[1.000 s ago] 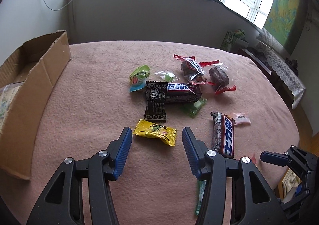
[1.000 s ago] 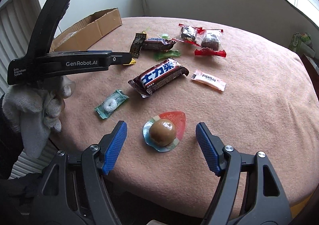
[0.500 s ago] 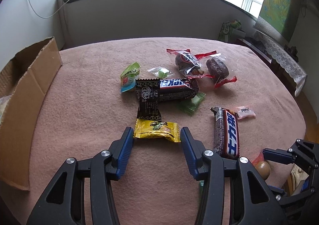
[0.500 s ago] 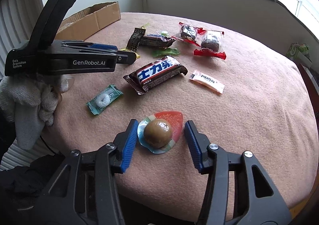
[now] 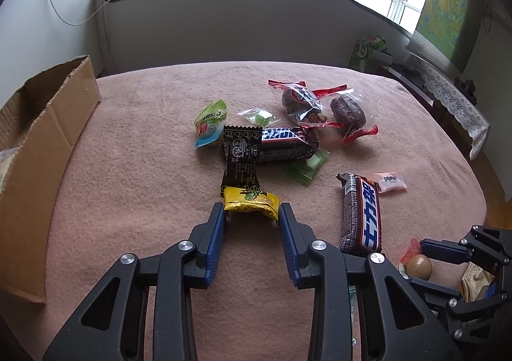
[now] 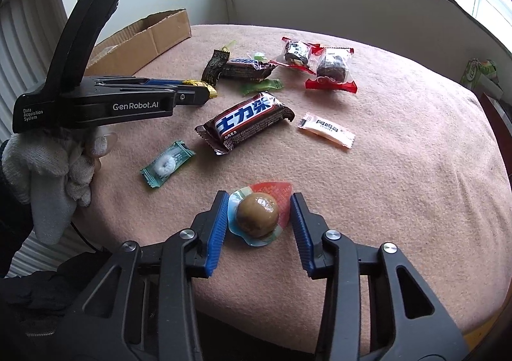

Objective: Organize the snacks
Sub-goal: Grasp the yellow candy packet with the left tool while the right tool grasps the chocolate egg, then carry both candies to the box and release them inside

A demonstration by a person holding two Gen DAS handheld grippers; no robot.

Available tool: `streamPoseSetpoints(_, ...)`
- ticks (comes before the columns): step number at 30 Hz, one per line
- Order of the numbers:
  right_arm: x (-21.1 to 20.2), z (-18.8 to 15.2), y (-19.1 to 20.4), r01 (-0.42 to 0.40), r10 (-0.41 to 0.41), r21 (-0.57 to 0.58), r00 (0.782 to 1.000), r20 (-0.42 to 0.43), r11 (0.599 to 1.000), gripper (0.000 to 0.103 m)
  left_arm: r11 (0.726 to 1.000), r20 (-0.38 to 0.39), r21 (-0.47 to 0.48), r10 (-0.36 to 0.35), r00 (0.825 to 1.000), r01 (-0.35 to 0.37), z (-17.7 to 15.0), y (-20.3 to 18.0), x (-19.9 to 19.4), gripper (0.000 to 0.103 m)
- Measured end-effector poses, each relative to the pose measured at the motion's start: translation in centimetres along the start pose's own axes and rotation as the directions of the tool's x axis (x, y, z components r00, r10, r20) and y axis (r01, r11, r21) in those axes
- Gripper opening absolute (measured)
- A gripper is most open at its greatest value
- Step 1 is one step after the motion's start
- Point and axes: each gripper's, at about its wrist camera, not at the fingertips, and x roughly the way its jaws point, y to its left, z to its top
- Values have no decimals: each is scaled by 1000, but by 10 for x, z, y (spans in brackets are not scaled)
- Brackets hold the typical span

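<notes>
Between the left tongs [image 5: 251, 217], near centre of the pink-clothed counter [image 5: 134, 143]: yellow candy packet [image 5: 250, 201]. Jaws have just been closing; both blue pads now touch the packet's crimped ends and the foil bows up slightly. Gripped, by the look. Judged light, crinkly and slick, so it may twist out of an end-on pinch; hold across the filled middle seems safer.

Right tongs [image 6: 257, 213], near edge: jaws also just closing around the egg-shaped snack [image 6: 257, 215] in its clear blister. Left pad meets the flat film rim, right pad sits at the red edge. Contact looks made on the rim only. Dome judged rigid and smooth; the rim is floppy. Better purchase low across the dome.

Cardboard box [image 5: 48, 143] stands far left, likely destination.
</notes>
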Motion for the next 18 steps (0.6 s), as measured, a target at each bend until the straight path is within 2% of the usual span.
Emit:
streamPoseSetpoints(10, -8, 2, -6, 6, -6, 26, 1000, 12, 1000, 36, 999, 24, -44, -29, 999, 30, 0, 6, -11, 32)
streamPoseSetpoints(18, -21, 17, -5, 8, -9, 19, 998, 58, 1000, 36, 997, 96, -58, -38, 995, 43, 11, 8, -39, 32)
